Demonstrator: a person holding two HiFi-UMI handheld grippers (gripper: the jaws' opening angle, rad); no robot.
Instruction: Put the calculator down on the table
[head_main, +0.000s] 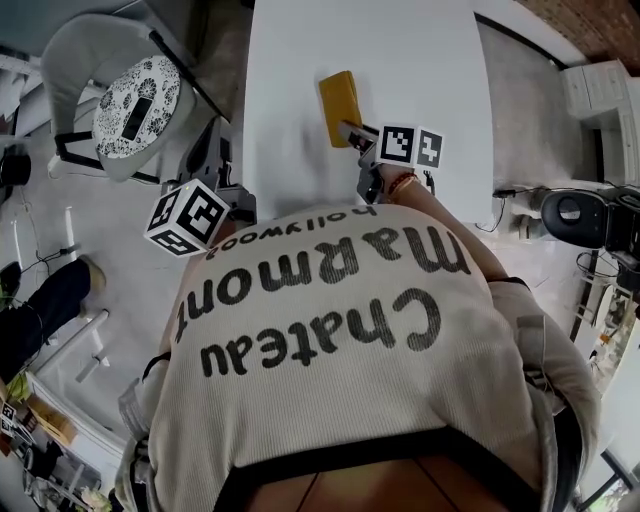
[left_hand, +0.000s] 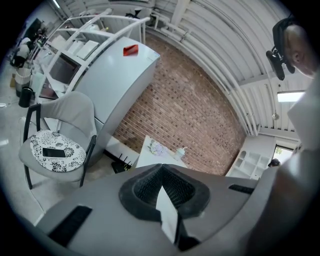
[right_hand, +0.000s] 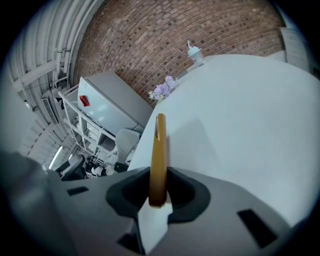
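Right hand-held gripper (right_hand: 159, 196): clenched on the near end of the yellow calculator (right_hand: 159, 155), pads pressing its two flat faces. Holds it edge-on, its far end pointing out towards 12 o'clock over the white table (right_hand: 250, 115). In the head view, places the calculator at about 11 o'clock from that gripper, above the near half of the table. Cannot tell whether the far end touches the surface or hangs just above it. Reads as brought over the table but not yet put down, with no release so far. Left to do, judging from this: lower it, lay it flat, part the jaws, draw back. Left hand-held gripper (left_hand: 162, 175): closed on nothing, off the table's edge at about 9 o'clock from the right one.
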